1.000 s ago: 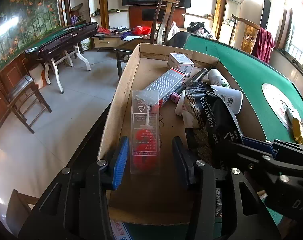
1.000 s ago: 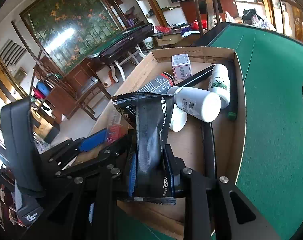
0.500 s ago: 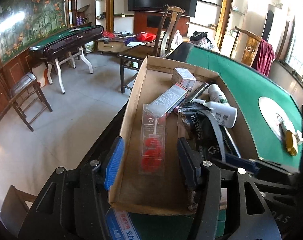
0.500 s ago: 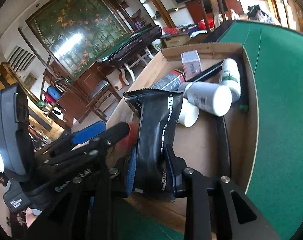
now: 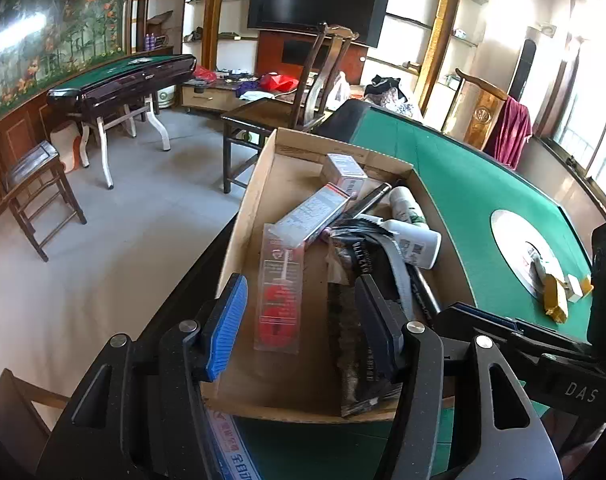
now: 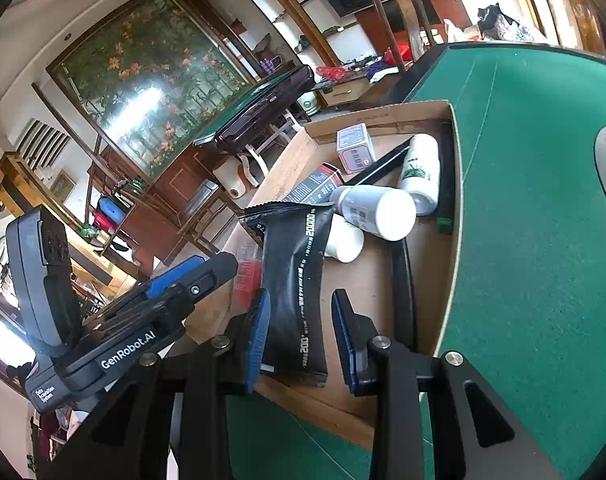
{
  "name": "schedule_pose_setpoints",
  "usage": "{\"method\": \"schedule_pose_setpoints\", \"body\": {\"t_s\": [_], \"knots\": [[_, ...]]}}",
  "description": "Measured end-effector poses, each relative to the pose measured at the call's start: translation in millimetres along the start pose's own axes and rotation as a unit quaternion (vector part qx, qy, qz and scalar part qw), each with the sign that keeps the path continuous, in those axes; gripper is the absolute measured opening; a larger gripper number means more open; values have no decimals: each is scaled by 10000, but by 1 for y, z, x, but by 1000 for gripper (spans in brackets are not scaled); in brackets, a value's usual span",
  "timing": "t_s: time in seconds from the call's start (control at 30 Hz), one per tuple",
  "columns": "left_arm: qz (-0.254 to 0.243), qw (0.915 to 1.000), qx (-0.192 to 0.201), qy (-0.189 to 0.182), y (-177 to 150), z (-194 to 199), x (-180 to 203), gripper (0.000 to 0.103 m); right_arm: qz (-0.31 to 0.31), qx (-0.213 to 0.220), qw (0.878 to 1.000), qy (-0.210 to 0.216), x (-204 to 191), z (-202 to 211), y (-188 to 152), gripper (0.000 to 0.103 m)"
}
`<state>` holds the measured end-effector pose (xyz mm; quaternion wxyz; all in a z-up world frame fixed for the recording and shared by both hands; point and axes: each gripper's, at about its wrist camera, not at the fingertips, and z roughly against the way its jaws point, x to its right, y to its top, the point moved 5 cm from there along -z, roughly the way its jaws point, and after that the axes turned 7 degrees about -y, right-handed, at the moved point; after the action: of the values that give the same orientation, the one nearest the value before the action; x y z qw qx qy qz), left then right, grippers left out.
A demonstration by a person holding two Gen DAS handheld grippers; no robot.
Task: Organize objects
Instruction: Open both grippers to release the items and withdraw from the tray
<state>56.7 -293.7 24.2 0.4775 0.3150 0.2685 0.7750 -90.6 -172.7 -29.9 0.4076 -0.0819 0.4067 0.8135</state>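
Cardboard box (image 5: 259, 184) on the green table (image 5: 463, 184) held one black pouch (image 6: 299, 280), one clear red-printed packet (image 5: 279, 300), two cartons and three white bottles. Since a second earlier, the right gripper (image 6: 299, 332) had been opening: its pads, then clamping the pouch, now stood apart around it. The left gripper (image 5: 299, 320) had widened and hung open, empty, above the packet.

The box (image 5: 247, 216) is plain matt brown cardboard sitting on a fuzzy green felt tabletop (image 5: 475, 188). That black pouch (image 6: 299, 280) looks like shiny crinkly foil, the white bottle (image 6: 373, 212) is smooth plastic. Clear glossy plastic on the blister pack (image 5: 279, 292) too.
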Motion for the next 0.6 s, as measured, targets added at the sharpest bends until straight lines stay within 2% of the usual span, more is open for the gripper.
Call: {"method": "schedule_pose_setpoints", "body": {"t_s": [0.23,0.37,0.6], "knots": [[11,10000,16,-64,4,5,7,57,-75,38,10000,-24,8,10,2,32],[-3,9999,-4,-171,6,9,14,57,-290,168,9994,-80,30,25,1,38],[-122,9993,-72,-353,7,14,35,57,-709,524,9959,-215,80,67,4,42]]}}
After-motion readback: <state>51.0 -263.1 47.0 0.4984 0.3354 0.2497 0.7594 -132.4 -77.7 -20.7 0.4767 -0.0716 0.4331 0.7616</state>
